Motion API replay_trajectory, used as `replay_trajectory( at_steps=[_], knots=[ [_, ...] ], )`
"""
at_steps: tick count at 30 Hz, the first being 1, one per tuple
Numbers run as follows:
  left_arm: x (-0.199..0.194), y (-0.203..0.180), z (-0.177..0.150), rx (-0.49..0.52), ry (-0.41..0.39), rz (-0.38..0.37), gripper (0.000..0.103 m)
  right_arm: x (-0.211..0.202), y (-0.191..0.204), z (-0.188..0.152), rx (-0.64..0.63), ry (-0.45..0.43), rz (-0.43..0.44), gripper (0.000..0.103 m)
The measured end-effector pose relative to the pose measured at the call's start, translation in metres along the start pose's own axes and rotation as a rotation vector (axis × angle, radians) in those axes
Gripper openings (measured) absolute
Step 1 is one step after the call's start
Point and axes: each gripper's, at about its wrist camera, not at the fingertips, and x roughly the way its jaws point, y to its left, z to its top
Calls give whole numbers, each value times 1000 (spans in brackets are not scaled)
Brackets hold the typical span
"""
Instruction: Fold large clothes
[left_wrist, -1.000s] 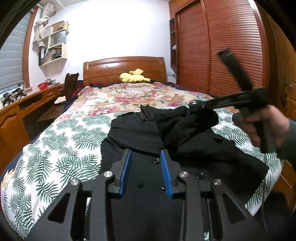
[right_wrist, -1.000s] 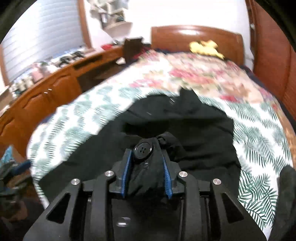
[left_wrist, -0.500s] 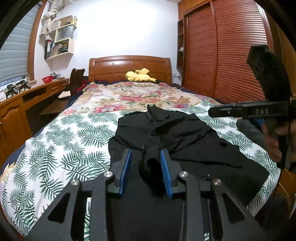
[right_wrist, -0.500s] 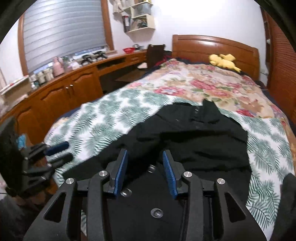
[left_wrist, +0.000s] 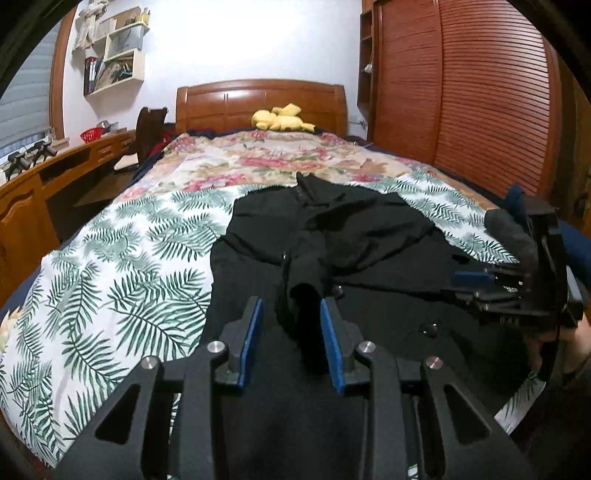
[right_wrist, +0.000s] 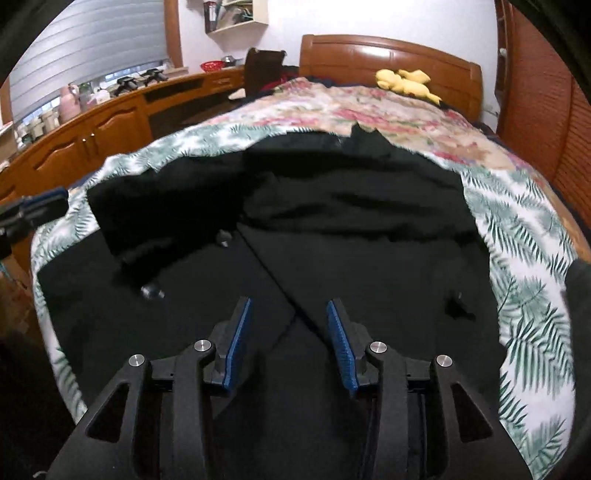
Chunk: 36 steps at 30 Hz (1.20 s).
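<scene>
A large black coat with dark buttons lies spread on the bed, collar toward the headboard. My left gripper is open, jaws apart, with a bunched fold of the coat lying between the blue pads, not clamped. My right gripper is open and empty, low over the coat's front. The right gripper also shows at the right edge of the left wrist view, just above the coat. The left gripper shows at the left edge of the right wrist view.
The bedspread has green fern print near me and flowers farther back. A yellow plush toy lies at the wooden headboard. A wooden desk runs along the left; a slatted wardrobe stands on the right.
My right gripper let go of the buttoned coat fold, opened and dropped low over the coat. The coat fold now lies between my left gripper's open pads.
</scene>
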Motion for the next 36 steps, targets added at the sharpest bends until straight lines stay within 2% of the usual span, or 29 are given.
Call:
replay_trajectory(
  at_steps=[8,13,18,21,30,31,32,33,36],
  knots=[
    [20,-3,1,-21,31,-16,30,5,-11,-23,56,-36,12,43],
    [17,-12,5,-19,-2,-40,30,2,-8,-27,35,-53,12,46],
    [32,-18,8,-16,14,-4,30,3,-2,-28,5,-56,3,47],
    [47,-17,7,-22,36,56,30,3,-2,-29,4,-53,8,47],
    [70,0,9,-68,81,116,30,2,-1,-33,-10,-49,16,48],
    [71,4,11,-73,83,113,30,2,-1,-33,-13,-49,17,48],
    [71,9,15,-79,80,108,13,2,-1,-34,-18,-48,19,48],
    [70,13,21,-78,79,113,6,2,0,-34,-24,-46,20,48],
    [61,27,38,-63,40,163,6,2,4,-36,-46,-43,24,48]
  ],
)
